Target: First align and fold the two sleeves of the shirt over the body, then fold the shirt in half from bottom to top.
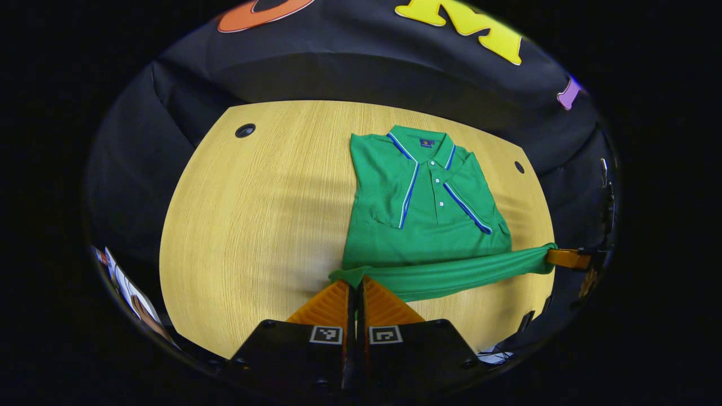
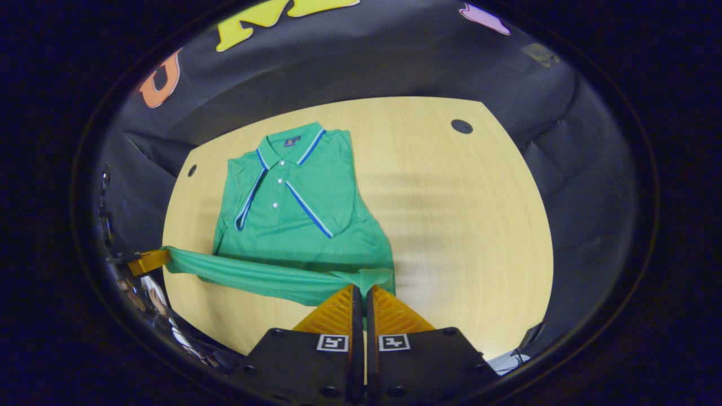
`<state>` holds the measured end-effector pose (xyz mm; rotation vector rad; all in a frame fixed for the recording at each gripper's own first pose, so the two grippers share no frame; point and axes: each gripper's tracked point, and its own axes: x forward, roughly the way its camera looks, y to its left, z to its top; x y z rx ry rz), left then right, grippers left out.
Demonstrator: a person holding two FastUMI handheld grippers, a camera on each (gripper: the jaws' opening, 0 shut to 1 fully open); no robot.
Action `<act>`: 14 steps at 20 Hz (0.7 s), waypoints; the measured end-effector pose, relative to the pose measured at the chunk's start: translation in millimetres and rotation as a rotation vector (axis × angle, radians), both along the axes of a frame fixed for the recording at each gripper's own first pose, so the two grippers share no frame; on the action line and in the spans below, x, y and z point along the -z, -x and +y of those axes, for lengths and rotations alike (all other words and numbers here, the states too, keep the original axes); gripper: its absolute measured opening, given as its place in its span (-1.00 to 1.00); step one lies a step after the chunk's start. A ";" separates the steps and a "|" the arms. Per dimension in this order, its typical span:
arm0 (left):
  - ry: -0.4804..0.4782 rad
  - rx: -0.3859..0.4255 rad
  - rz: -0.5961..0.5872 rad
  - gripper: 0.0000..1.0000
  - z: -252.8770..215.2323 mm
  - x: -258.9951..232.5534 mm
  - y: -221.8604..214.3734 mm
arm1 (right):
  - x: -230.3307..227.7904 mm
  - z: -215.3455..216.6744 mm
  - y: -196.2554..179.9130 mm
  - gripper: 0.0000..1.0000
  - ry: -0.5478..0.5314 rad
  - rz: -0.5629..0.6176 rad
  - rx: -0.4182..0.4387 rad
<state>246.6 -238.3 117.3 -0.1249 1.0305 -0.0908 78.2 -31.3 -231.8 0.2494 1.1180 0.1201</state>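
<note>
- Table (image 1: pixel 254 225): pale wood, bearing the whole garment; a round cable hole (image 1: pixel 245 130) sat at its far left corner, well apart from the cloth.
- Left gripper (image 1: pixel 357 285): fingers together, clamped on the hem's left corner, apparently lifted off the table so the bottom edge could be carried upward.
- Shirt (image 1: pixel 428 220): green polo, lying face up near the table's far edge, collar (image 1: pixel 422 142) away from the grippers. Both sleeves were already folded over the body, their striped cuffs slanting toward the placket; judged ready for the bottom-to-top fold.
- Hem (image 1: pixel 451 273): stretched taut between the two grippers, likely to keep the fold line straight.
- Right gripper (image 2: pixel 361 290): fingers pinched shut on the hem's right corner, mirroring its partner.
</note>
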 end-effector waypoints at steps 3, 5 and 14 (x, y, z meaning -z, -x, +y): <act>-0.045 0.013 -0.035 -0.94 1.6 -0.6 -27.5 | -3.7 3.8 -32.9 -0.90 0.028 -0.053 -0.026; -0.070 0.013 -0.067 -0.94 3.1 -5.8 -48.9 | -6.8 4.1 -53.9 -0.90 0.055 -0.093 -0.046; -0.136 0.000 -0.231 -0.94 12.1 -4.5 -137.7 | -19.0 17.2 -141.2 -0.90 0.068 -0.265 -0.049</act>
